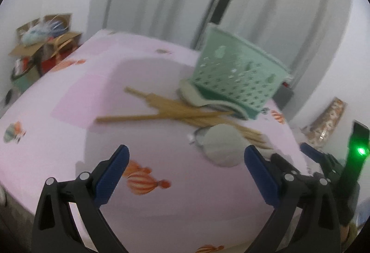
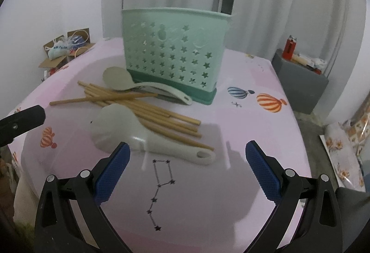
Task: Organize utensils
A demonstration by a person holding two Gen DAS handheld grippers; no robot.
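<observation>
A mint-green utensil holder [image 2: 173, 54] with star-shaped holes stands upright on the pink table; the left wrist view shows the holder [image 1: 238, 75] too. Several wooden chopsticks [image 2: 148, 112] lie in a loose pile in front of it, also visible as chopsticks [image 1: 175, 112]. A grey-white spoon [image 2: 129, 84] rests by the holder's base. A large white rice paddle [image 2: 138, 137] lies nearest, its bowl seen as paddle [image 1: 222, 144]. My right gripper [image 2: 187, 160] is open just before the paddle's handle. My left gripper [image 1: 186, 160] is open and holds nothing above the tablecloth.
The table [image 2: 242, 118] wears a pink cloth printed with balloons. Open cardboard boxes [image 2: 67, 49] stand beyond its far left corner. A grey cabinet [image 2: 300, 81] with a red object stands at the right. White curtains hang behind. The left gripper's tip [image 2: 23, 121] enters from the left.
</observation>
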